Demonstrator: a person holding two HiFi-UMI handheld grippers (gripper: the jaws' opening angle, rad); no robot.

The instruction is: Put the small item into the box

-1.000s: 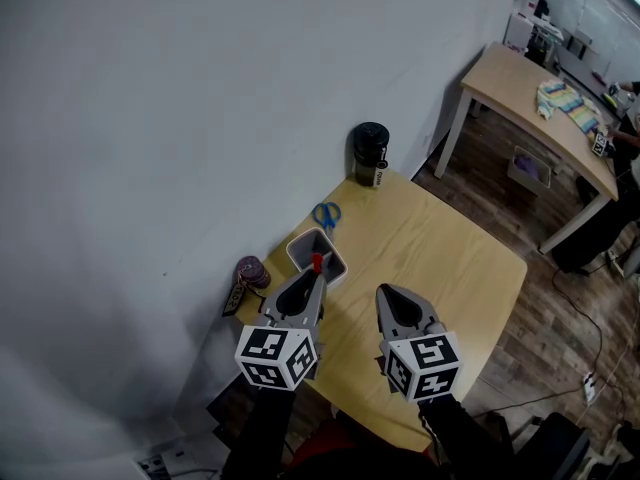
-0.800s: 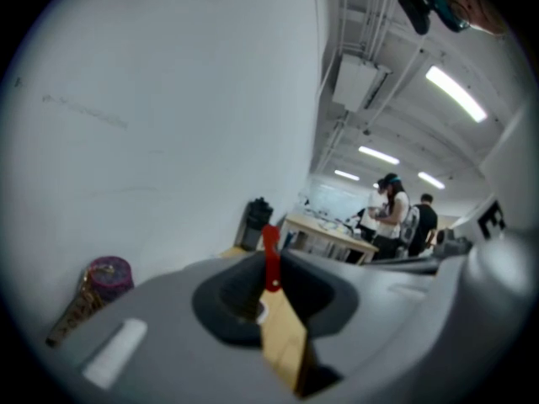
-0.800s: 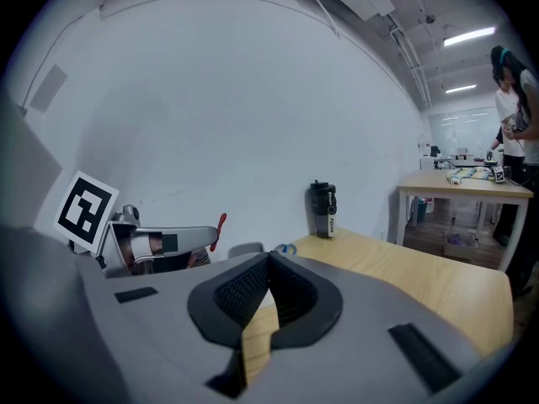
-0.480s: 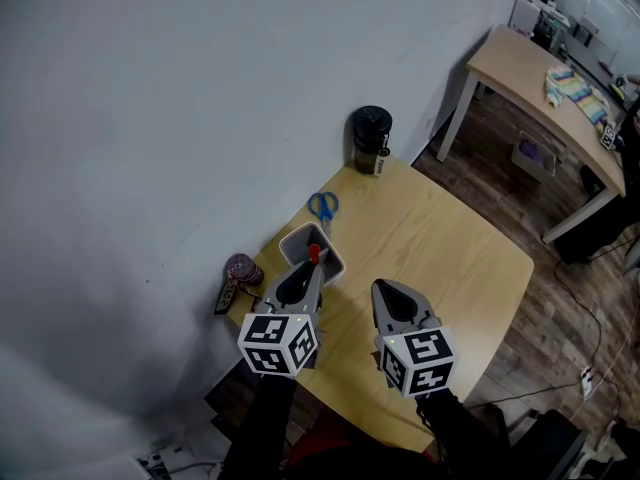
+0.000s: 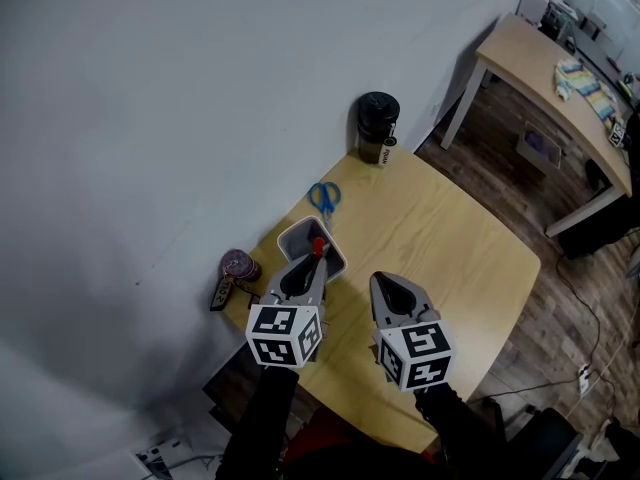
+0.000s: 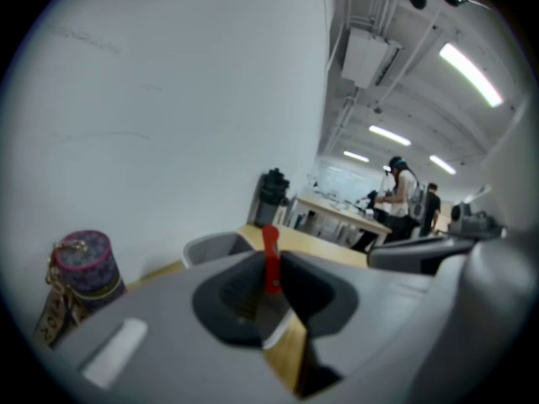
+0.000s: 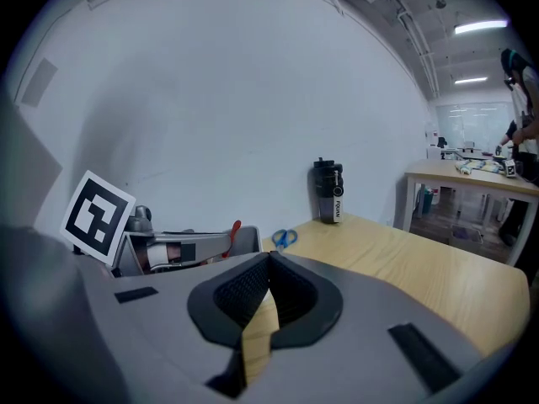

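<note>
A small red item (image 5: 318, 248) sticks up from the tips of my left gripper (image 5: 316, 260), which is shut on it at the near rim of the grey box (image 5: 296, 234). In the left gripper view the red item (image 6: 270, 257) stands upright between the closed jaws of that gripper (image 6: 271, 269), with the box (image 6: 215, 245) just beyond. My right gripper (image 5: 385, 284) hovers over the table to the right, shut with nothing in it. From the right gripper view, its closed jaws (image 7: 269, 257) point past the box (image 7: 246, 241) and the red item (image 7: 233, 229).
Blue scissors (image 5: 323, 196) lie beyond the box. A black bottle (image 5: 377, 128) stands at the table's far corner by the wall. A purple round tin (image 5: 237, 264) with a tag sits at the left edge. A second table (image 5: 560, 88) stands further back, with people near it.
The head view has drifted slightly, so the table sits a little higher in frame. The left gripper still holds the red item at the box; the right gripper has barely moved.
</note>
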